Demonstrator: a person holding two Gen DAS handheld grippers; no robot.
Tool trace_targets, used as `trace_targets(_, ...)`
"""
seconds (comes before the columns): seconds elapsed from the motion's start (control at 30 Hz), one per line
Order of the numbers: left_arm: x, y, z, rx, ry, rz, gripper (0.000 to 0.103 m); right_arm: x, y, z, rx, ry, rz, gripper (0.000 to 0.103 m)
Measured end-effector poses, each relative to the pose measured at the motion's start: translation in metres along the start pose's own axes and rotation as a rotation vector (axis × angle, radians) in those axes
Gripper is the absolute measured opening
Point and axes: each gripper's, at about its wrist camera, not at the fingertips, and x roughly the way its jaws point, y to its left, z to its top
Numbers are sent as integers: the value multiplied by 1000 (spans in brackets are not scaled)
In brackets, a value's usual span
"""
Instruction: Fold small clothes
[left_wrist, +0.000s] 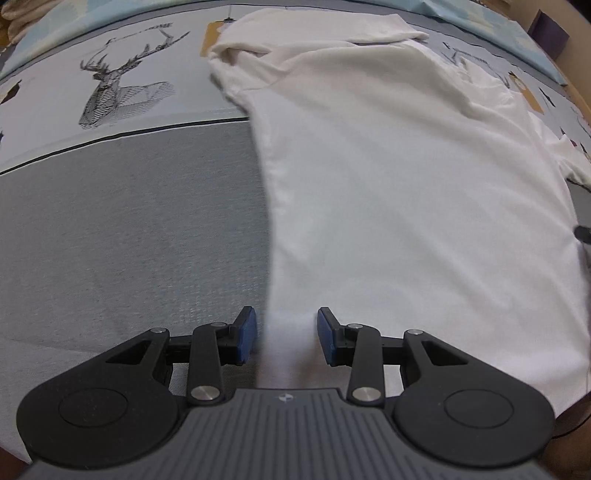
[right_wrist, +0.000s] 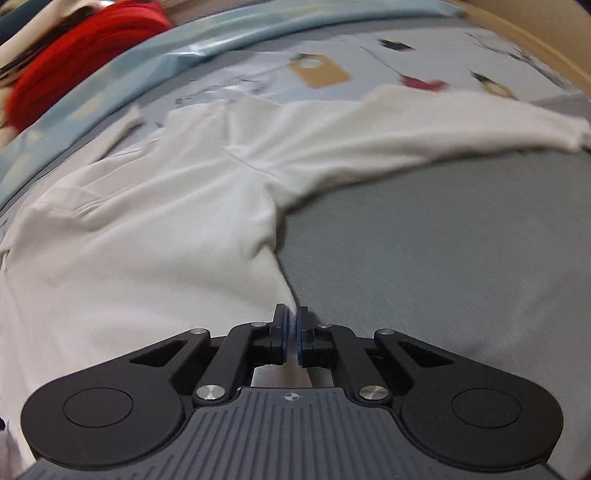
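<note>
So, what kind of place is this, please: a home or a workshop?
Probably a home, likely a bed. A white shirt lies spread on a grey bedsheet printed with a deer, and a pile of red cloth sits at the far edge.

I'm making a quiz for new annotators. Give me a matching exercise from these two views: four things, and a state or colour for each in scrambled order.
Things:
1. left gripper
2. right gripper
3. shirt
4. cloth pile

States:
A. red
B. fingers apart over the shirt's edge
C. white, spread on the grey cover
D. fingers closed on the shirt's edge

Pairs: 1-B, 2-D, 3-C, 4-A
</note>
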Motion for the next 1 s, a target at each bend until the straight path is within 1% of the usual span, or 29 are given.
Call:
trace_targets(0.07,-1,9,-1,-20,3,-5,41,-10,0,-5,-7,-10,-32,4)
trace_targets(0.1,-2,14,-3,-33,5,-11,41,-16,-2,-8,9,-18,-57,7)
trace_targets(0.13,-2,17,-4,-44,10,-17,41,-21,-5,-12,28,-3,-52,13)
trace_targets(0.17,-2,21,-7,-51,16,-25,41,-24,-9,-16,48,20,-31,28)
trace_targets(0.2,-2,24,-10,-55,24,-34,41,-30,-14,-23,65,39,-12,36)
trace_targets(0.3,-3,32,-22,-62,52,-59,41,-42,-19,-47,58,100,-16,36)
trace_targets(0.4,-4,41,-37,-69,80,-78,41,-49,-23,-70,25,159,-53,36)
trace_targets(0.53,-13,47,-60,-57,83,-100,41,-63,-22,-92,-5,160,-85,36)
trace_targets(0.67,-23,51,-80,-41,84,-93,41,-76,-27,-107,19,168,-87,36)
trace_targets(0.73,-26,54,-89,-35,87,-82,38,-81,-27,-115,19,174,-96,36)
trace_targets(0.77,-27,55,-93,-32,86,-83,30,-84,-28,-119,18,175,-98,36)
trace_targets(0.8,-27,55,-97,-25,85,-89,19,-87,-28,-123,14,175,-95,36)
trace_targets(0.87,-30,52,-104,-9,87,-117,7,-90,-29,-130,-9,174,-96,35)
trace_targets(0.9,-33,49,-109,15,84,-123,7,-90,-29,-130,-19,167,-103,20)
trace_targets(0.93,-36,45,-114,42,76,-117,6,-92,-31,-130,-20,160,-107,7)
trace_targets(1.0,-44,40,-123,62,57,-115,6,-99,-37,-128,10,124,-96,4)
